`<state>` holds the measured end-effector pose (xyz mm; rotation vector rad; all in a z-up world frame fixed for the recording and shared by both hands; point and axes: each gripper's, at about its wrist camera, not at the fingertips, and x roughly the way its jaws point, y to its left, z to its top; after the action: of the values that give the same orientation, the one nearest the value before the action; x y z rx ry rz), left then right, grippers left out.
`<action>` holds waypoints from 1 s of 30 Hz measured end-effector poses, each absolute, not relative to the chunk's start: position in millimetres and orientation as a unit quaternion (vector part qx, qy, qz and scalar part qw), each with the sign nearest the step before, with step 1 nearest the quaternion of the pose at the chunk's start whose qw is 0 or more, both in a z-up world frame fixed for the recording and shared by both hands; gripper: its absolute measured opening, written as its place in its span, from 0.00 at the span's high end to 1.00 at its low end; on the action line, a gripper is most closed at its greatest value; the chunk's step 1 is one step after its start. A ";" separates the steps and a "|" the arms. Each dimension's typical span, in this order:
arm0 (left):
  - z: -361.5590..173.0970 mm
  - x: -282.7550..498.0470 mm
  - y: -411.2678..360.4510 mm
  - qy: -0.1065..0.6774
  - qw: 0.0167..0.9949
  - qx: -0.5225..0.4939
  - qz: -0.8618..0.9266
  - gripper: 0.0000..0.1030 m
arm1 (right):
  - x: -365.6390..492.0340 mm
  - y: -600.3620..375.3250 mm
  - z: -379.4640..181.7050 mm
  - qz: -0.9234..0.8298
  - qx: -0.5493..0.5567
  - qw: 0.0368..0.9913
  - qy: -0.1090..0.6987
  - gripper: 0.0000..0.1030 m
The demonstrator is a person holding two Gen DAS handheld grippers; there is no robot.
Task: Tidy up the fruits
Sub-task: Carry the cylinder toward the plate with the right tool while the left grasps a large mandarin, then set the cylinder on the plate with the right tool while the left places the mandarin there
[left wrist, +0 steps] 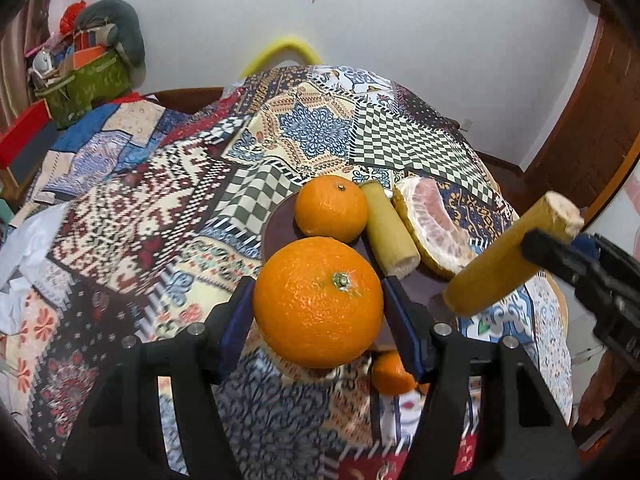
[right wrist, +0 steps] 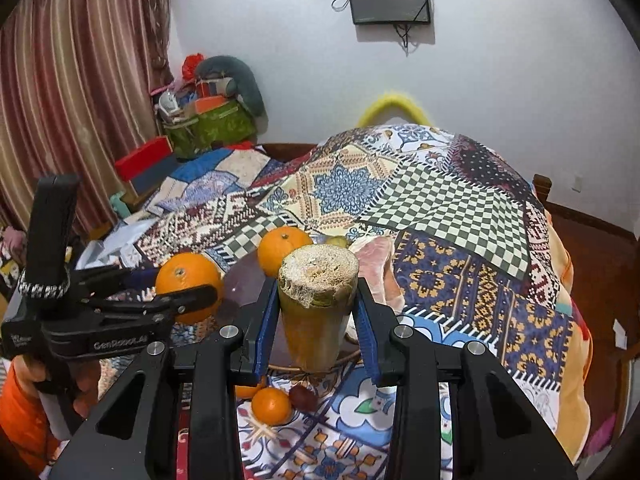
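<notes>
My left gripper (left wrist: 318, 306) is shut on a large orange (left wrist: 318, 302) and holds it above the near edge of a dark purple plate (left wrist: 276, 228). On the plate lie a second orange (left wrist: 331, 208), a yellow sugarcane piece (left wrist: 390, 234) and a peeled pomelo wedge (left wrist: 434, 224). My right gripper (right wrist: 316, 316) is shut on another yellow sugarcane piece (right wrist: 316, 308), held above the plate's near side. That gripper also shows in the left wrist view (left wrist: 568, 256) at the right.
A small orange (right wrist: 271, 405), a further orange partly hidden (right wrist: 248, 391) and a dark red fruit (right wrist: 303, 397) lie on the patchwork cloth (right wrist: 440, 208) in front of the plate. A green bag with clutter (right wrist: 216, 124) stands at the back left. A wooden bed frame (right wrist: 592, 220) runs along the right.
</notes>
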<state>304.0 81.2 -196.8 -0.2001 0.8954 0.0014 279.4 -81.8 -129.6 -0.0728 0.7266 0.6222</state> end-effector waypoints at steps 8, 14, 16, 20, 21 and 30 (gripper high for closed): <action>-221.8 333.4 68.3 0.455 0.886 -0.082 -0.023 0.39 | 295.8 -77.5 -139.4 0.308 -0.033 0.882 0.355 0.68; -228.7 346.1 65.9 0.459 0.884 -0.082 -0.035 0.39 | 311.9 -65.1 -149.4 0.312 -0.039 0.879 0.359 0.68; -228.8 349.4 66.7 0.459 0.883 -0.085 -0.040 0.39 | 315.4 -63.0 -151.9 0.315 -0.038 0.877 0.360 0.68; -230.5 352.8 62.7 0.461 0.884 -0.070 -0.043 0.39 | 323.5 -61.1 -156.2 0.319 -0.032 0.874 0.365 0.68; -231.0 353.0 61.5 0.461 0.884 -0.067 -0.043 0.39 | 324.9 -60.4 -157.0 0.321 -0.030 0.873 0.366 0.68; -233.5 354.8 59.1 0.466 0.882 -0.060 -0.040 0.39 | 325.8 -54.0 -158.8 0.315 -0.042 0.875 0.365 0.68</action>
<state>354.8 59.1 -233.5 -0.1252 0.9699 -0.0831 325.8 -54.0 -158.8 -0.0869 0.7620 0.6585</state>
